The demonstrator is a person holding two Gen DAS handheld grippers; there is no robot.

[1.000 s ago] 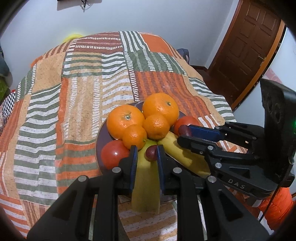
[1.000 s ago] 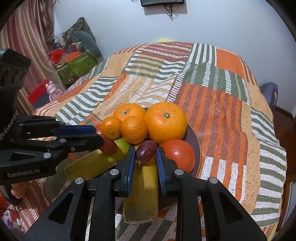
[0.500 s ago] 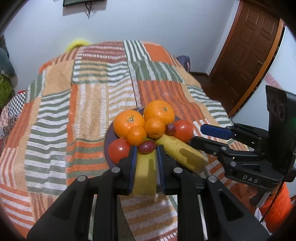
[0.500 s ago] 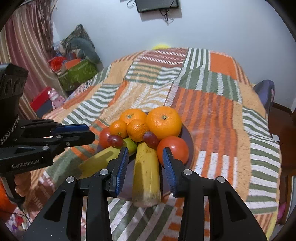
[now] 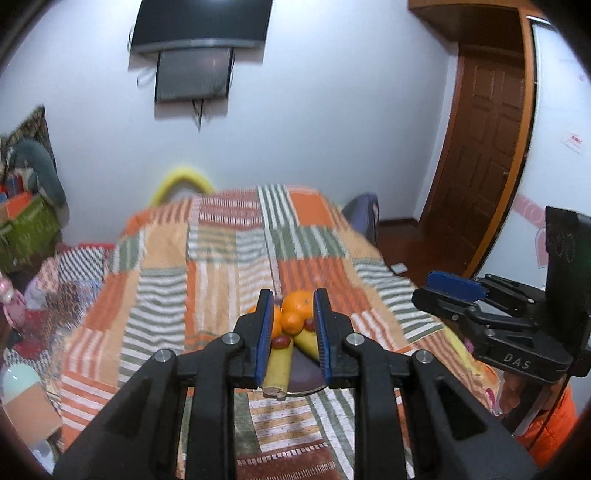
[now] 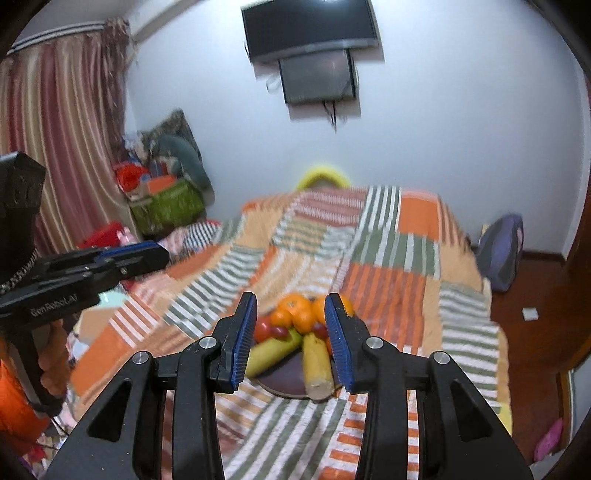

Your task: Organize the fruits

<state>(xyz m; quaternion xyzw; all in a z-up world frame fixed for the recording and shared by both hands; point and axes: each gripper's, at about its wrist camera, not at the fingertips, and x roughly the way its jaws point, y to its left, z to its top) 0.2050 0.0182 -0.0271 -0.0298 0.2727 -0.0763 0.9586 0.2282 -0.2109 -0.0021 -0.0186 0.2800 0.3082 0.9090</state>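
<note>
A dark purple plate (image 6: 284,380) sits near the front edge of the bed and holds oranges (image 6: 293,304), tomatoes (image 6: 261,328), two bananas (image 6: 316,363) and dark red grapes (image 6: 280,332). The plate (image 5: 303,373) with oranges (image 5: 297,301), a banana (image 5: 277,369) and a grape (image 5: 280,341) also shows in the left wrist view. My left gripper (image 5: 291,336) is open and empty, well back from the plate. My right gripper (image 6: 291,339) is open and empty, also held back. Each gripper shows from the side in the other's view, the right one (image 5: 456,286) and the left one (image 6: 129,254).
The plate rests on a bed with a striped orange, green and white patchwork cover (image 6: 388,266). A TV (image 5: 199,26) hangs on the far wall. A wooden door (image 5: 484,166) is at right. Clutter and bags (image 6: 162,199) are beside a curtain at left.
Both grippers have let go of their grapes, which now lie on the plate. Both have opened and pulled far back and up from the plate, tilting toward the far wall.
</note>
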